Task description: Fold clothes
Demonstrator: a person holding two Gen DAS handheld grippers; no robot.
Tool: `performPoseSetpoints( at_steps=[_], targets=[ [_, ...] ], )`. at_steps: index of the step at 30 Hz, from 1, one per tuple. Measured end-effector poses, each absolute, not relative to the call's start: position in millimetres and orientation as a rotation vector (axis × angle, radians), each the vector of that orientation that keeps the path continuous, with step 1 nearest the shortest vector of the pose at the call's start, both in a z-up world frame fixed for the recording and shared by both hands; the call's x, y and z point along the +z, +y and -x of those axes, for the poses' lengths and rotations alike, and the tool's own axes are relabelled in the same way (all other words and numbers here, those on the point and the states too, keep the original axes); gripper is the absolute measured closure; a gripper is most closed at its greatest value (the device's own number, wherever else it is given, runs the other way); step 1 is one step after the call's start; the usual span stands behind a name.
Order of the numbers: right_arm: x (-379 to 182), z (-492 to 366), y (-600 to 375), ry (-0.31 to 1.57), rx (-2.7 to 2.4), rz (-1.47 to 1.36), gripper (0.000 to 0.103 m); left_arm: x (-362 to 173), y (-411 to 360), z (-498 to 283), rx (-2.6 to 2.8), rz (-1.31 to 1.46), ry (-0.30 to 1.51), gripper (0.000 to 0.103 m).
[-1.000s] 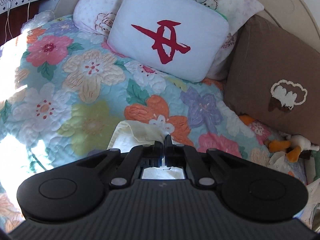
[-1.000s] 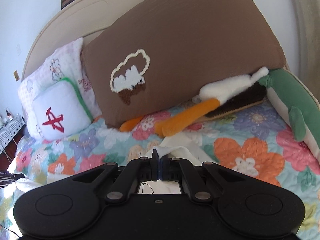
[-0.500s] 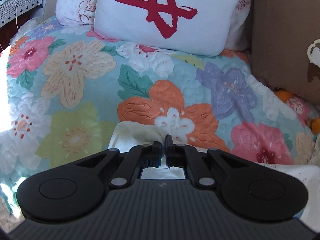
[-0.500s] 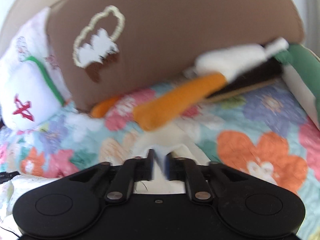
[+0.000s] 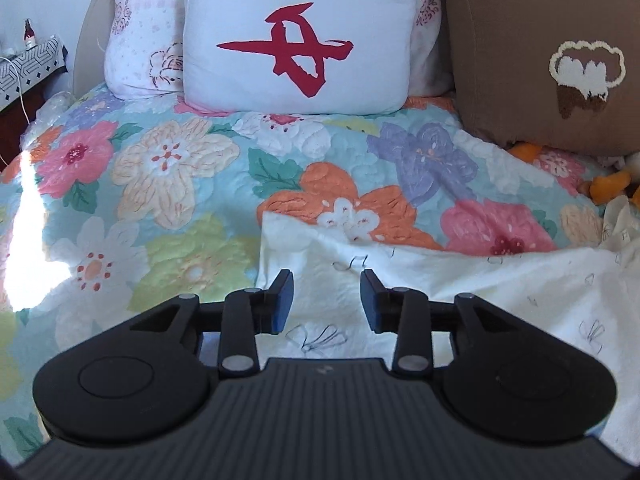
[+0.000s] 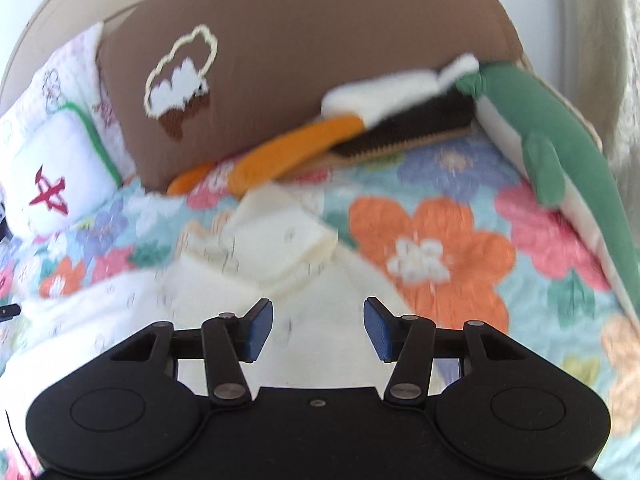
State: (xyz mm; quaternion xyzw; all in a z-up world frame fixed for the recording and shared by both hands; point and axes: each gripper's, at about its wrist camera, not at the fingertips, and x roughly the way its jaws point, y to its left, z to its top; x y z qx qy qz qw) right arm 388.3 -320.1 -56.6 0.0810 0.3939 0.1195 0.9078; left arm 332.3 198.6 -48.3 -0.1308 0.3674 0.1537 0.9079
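A white garment (image 5: 460, 280) with small line drawings lies spread on the floral quilt (image 5: 168, 168). Its far edge runs across the left wrist view, with a corner at the left. My left gripper (image 5: 325, 280) is open just above that cloth, nothing between its fingers. In the right wrist view the same white garment (image 6: 260, 256) lies bunched with a folded cream flap near the middle. My right gripper (image 6: 318, 312) is open over it, blue pads showing and holding nothing. This view is blurred by motion.
A white cushion with a red mark (image 5: 298, 40), a pink floral pillow (image 5: 140, 36) and a brown cushion (image 5: 552, 56) lean on the headboard. A plush goose (image 6: 360, 128) and a green plush (image 6: 552, 148) lie at the right. A side table (image 5: 28, 64) stands far left.
Both grippers were shut on the white garment and have opened, letting it drop flat onto the quilt. Both have drawn back slightly, and more of the garment shows.
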Motion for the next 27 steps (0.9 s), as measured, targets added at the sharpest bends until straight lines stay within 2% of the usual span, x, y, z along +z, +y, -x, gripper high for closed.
performPoseSetpoints(
  at_steps=[8,14,23,27],
  targets=[
    [-66,-314,-324,0.939,0.275,-0.143,0.045,-53,208,-258,0.399,0.399,0.794,0.056],
    [-99,-298,-329,1.110,0.327,-0.298,0.043,-61,196,-218,0.355,0.515,0.910,0.053],
    [-119,-298,-350,1.146,0.289,-0.578,0.041,-111,186,-191,0.244,0.973,0.961,0.049],
    [-110,-286,-346,0.987,0.108,-0.481,0.041,-126,194,-190,0.275,1.083,0.895,0.049]
  ],
)
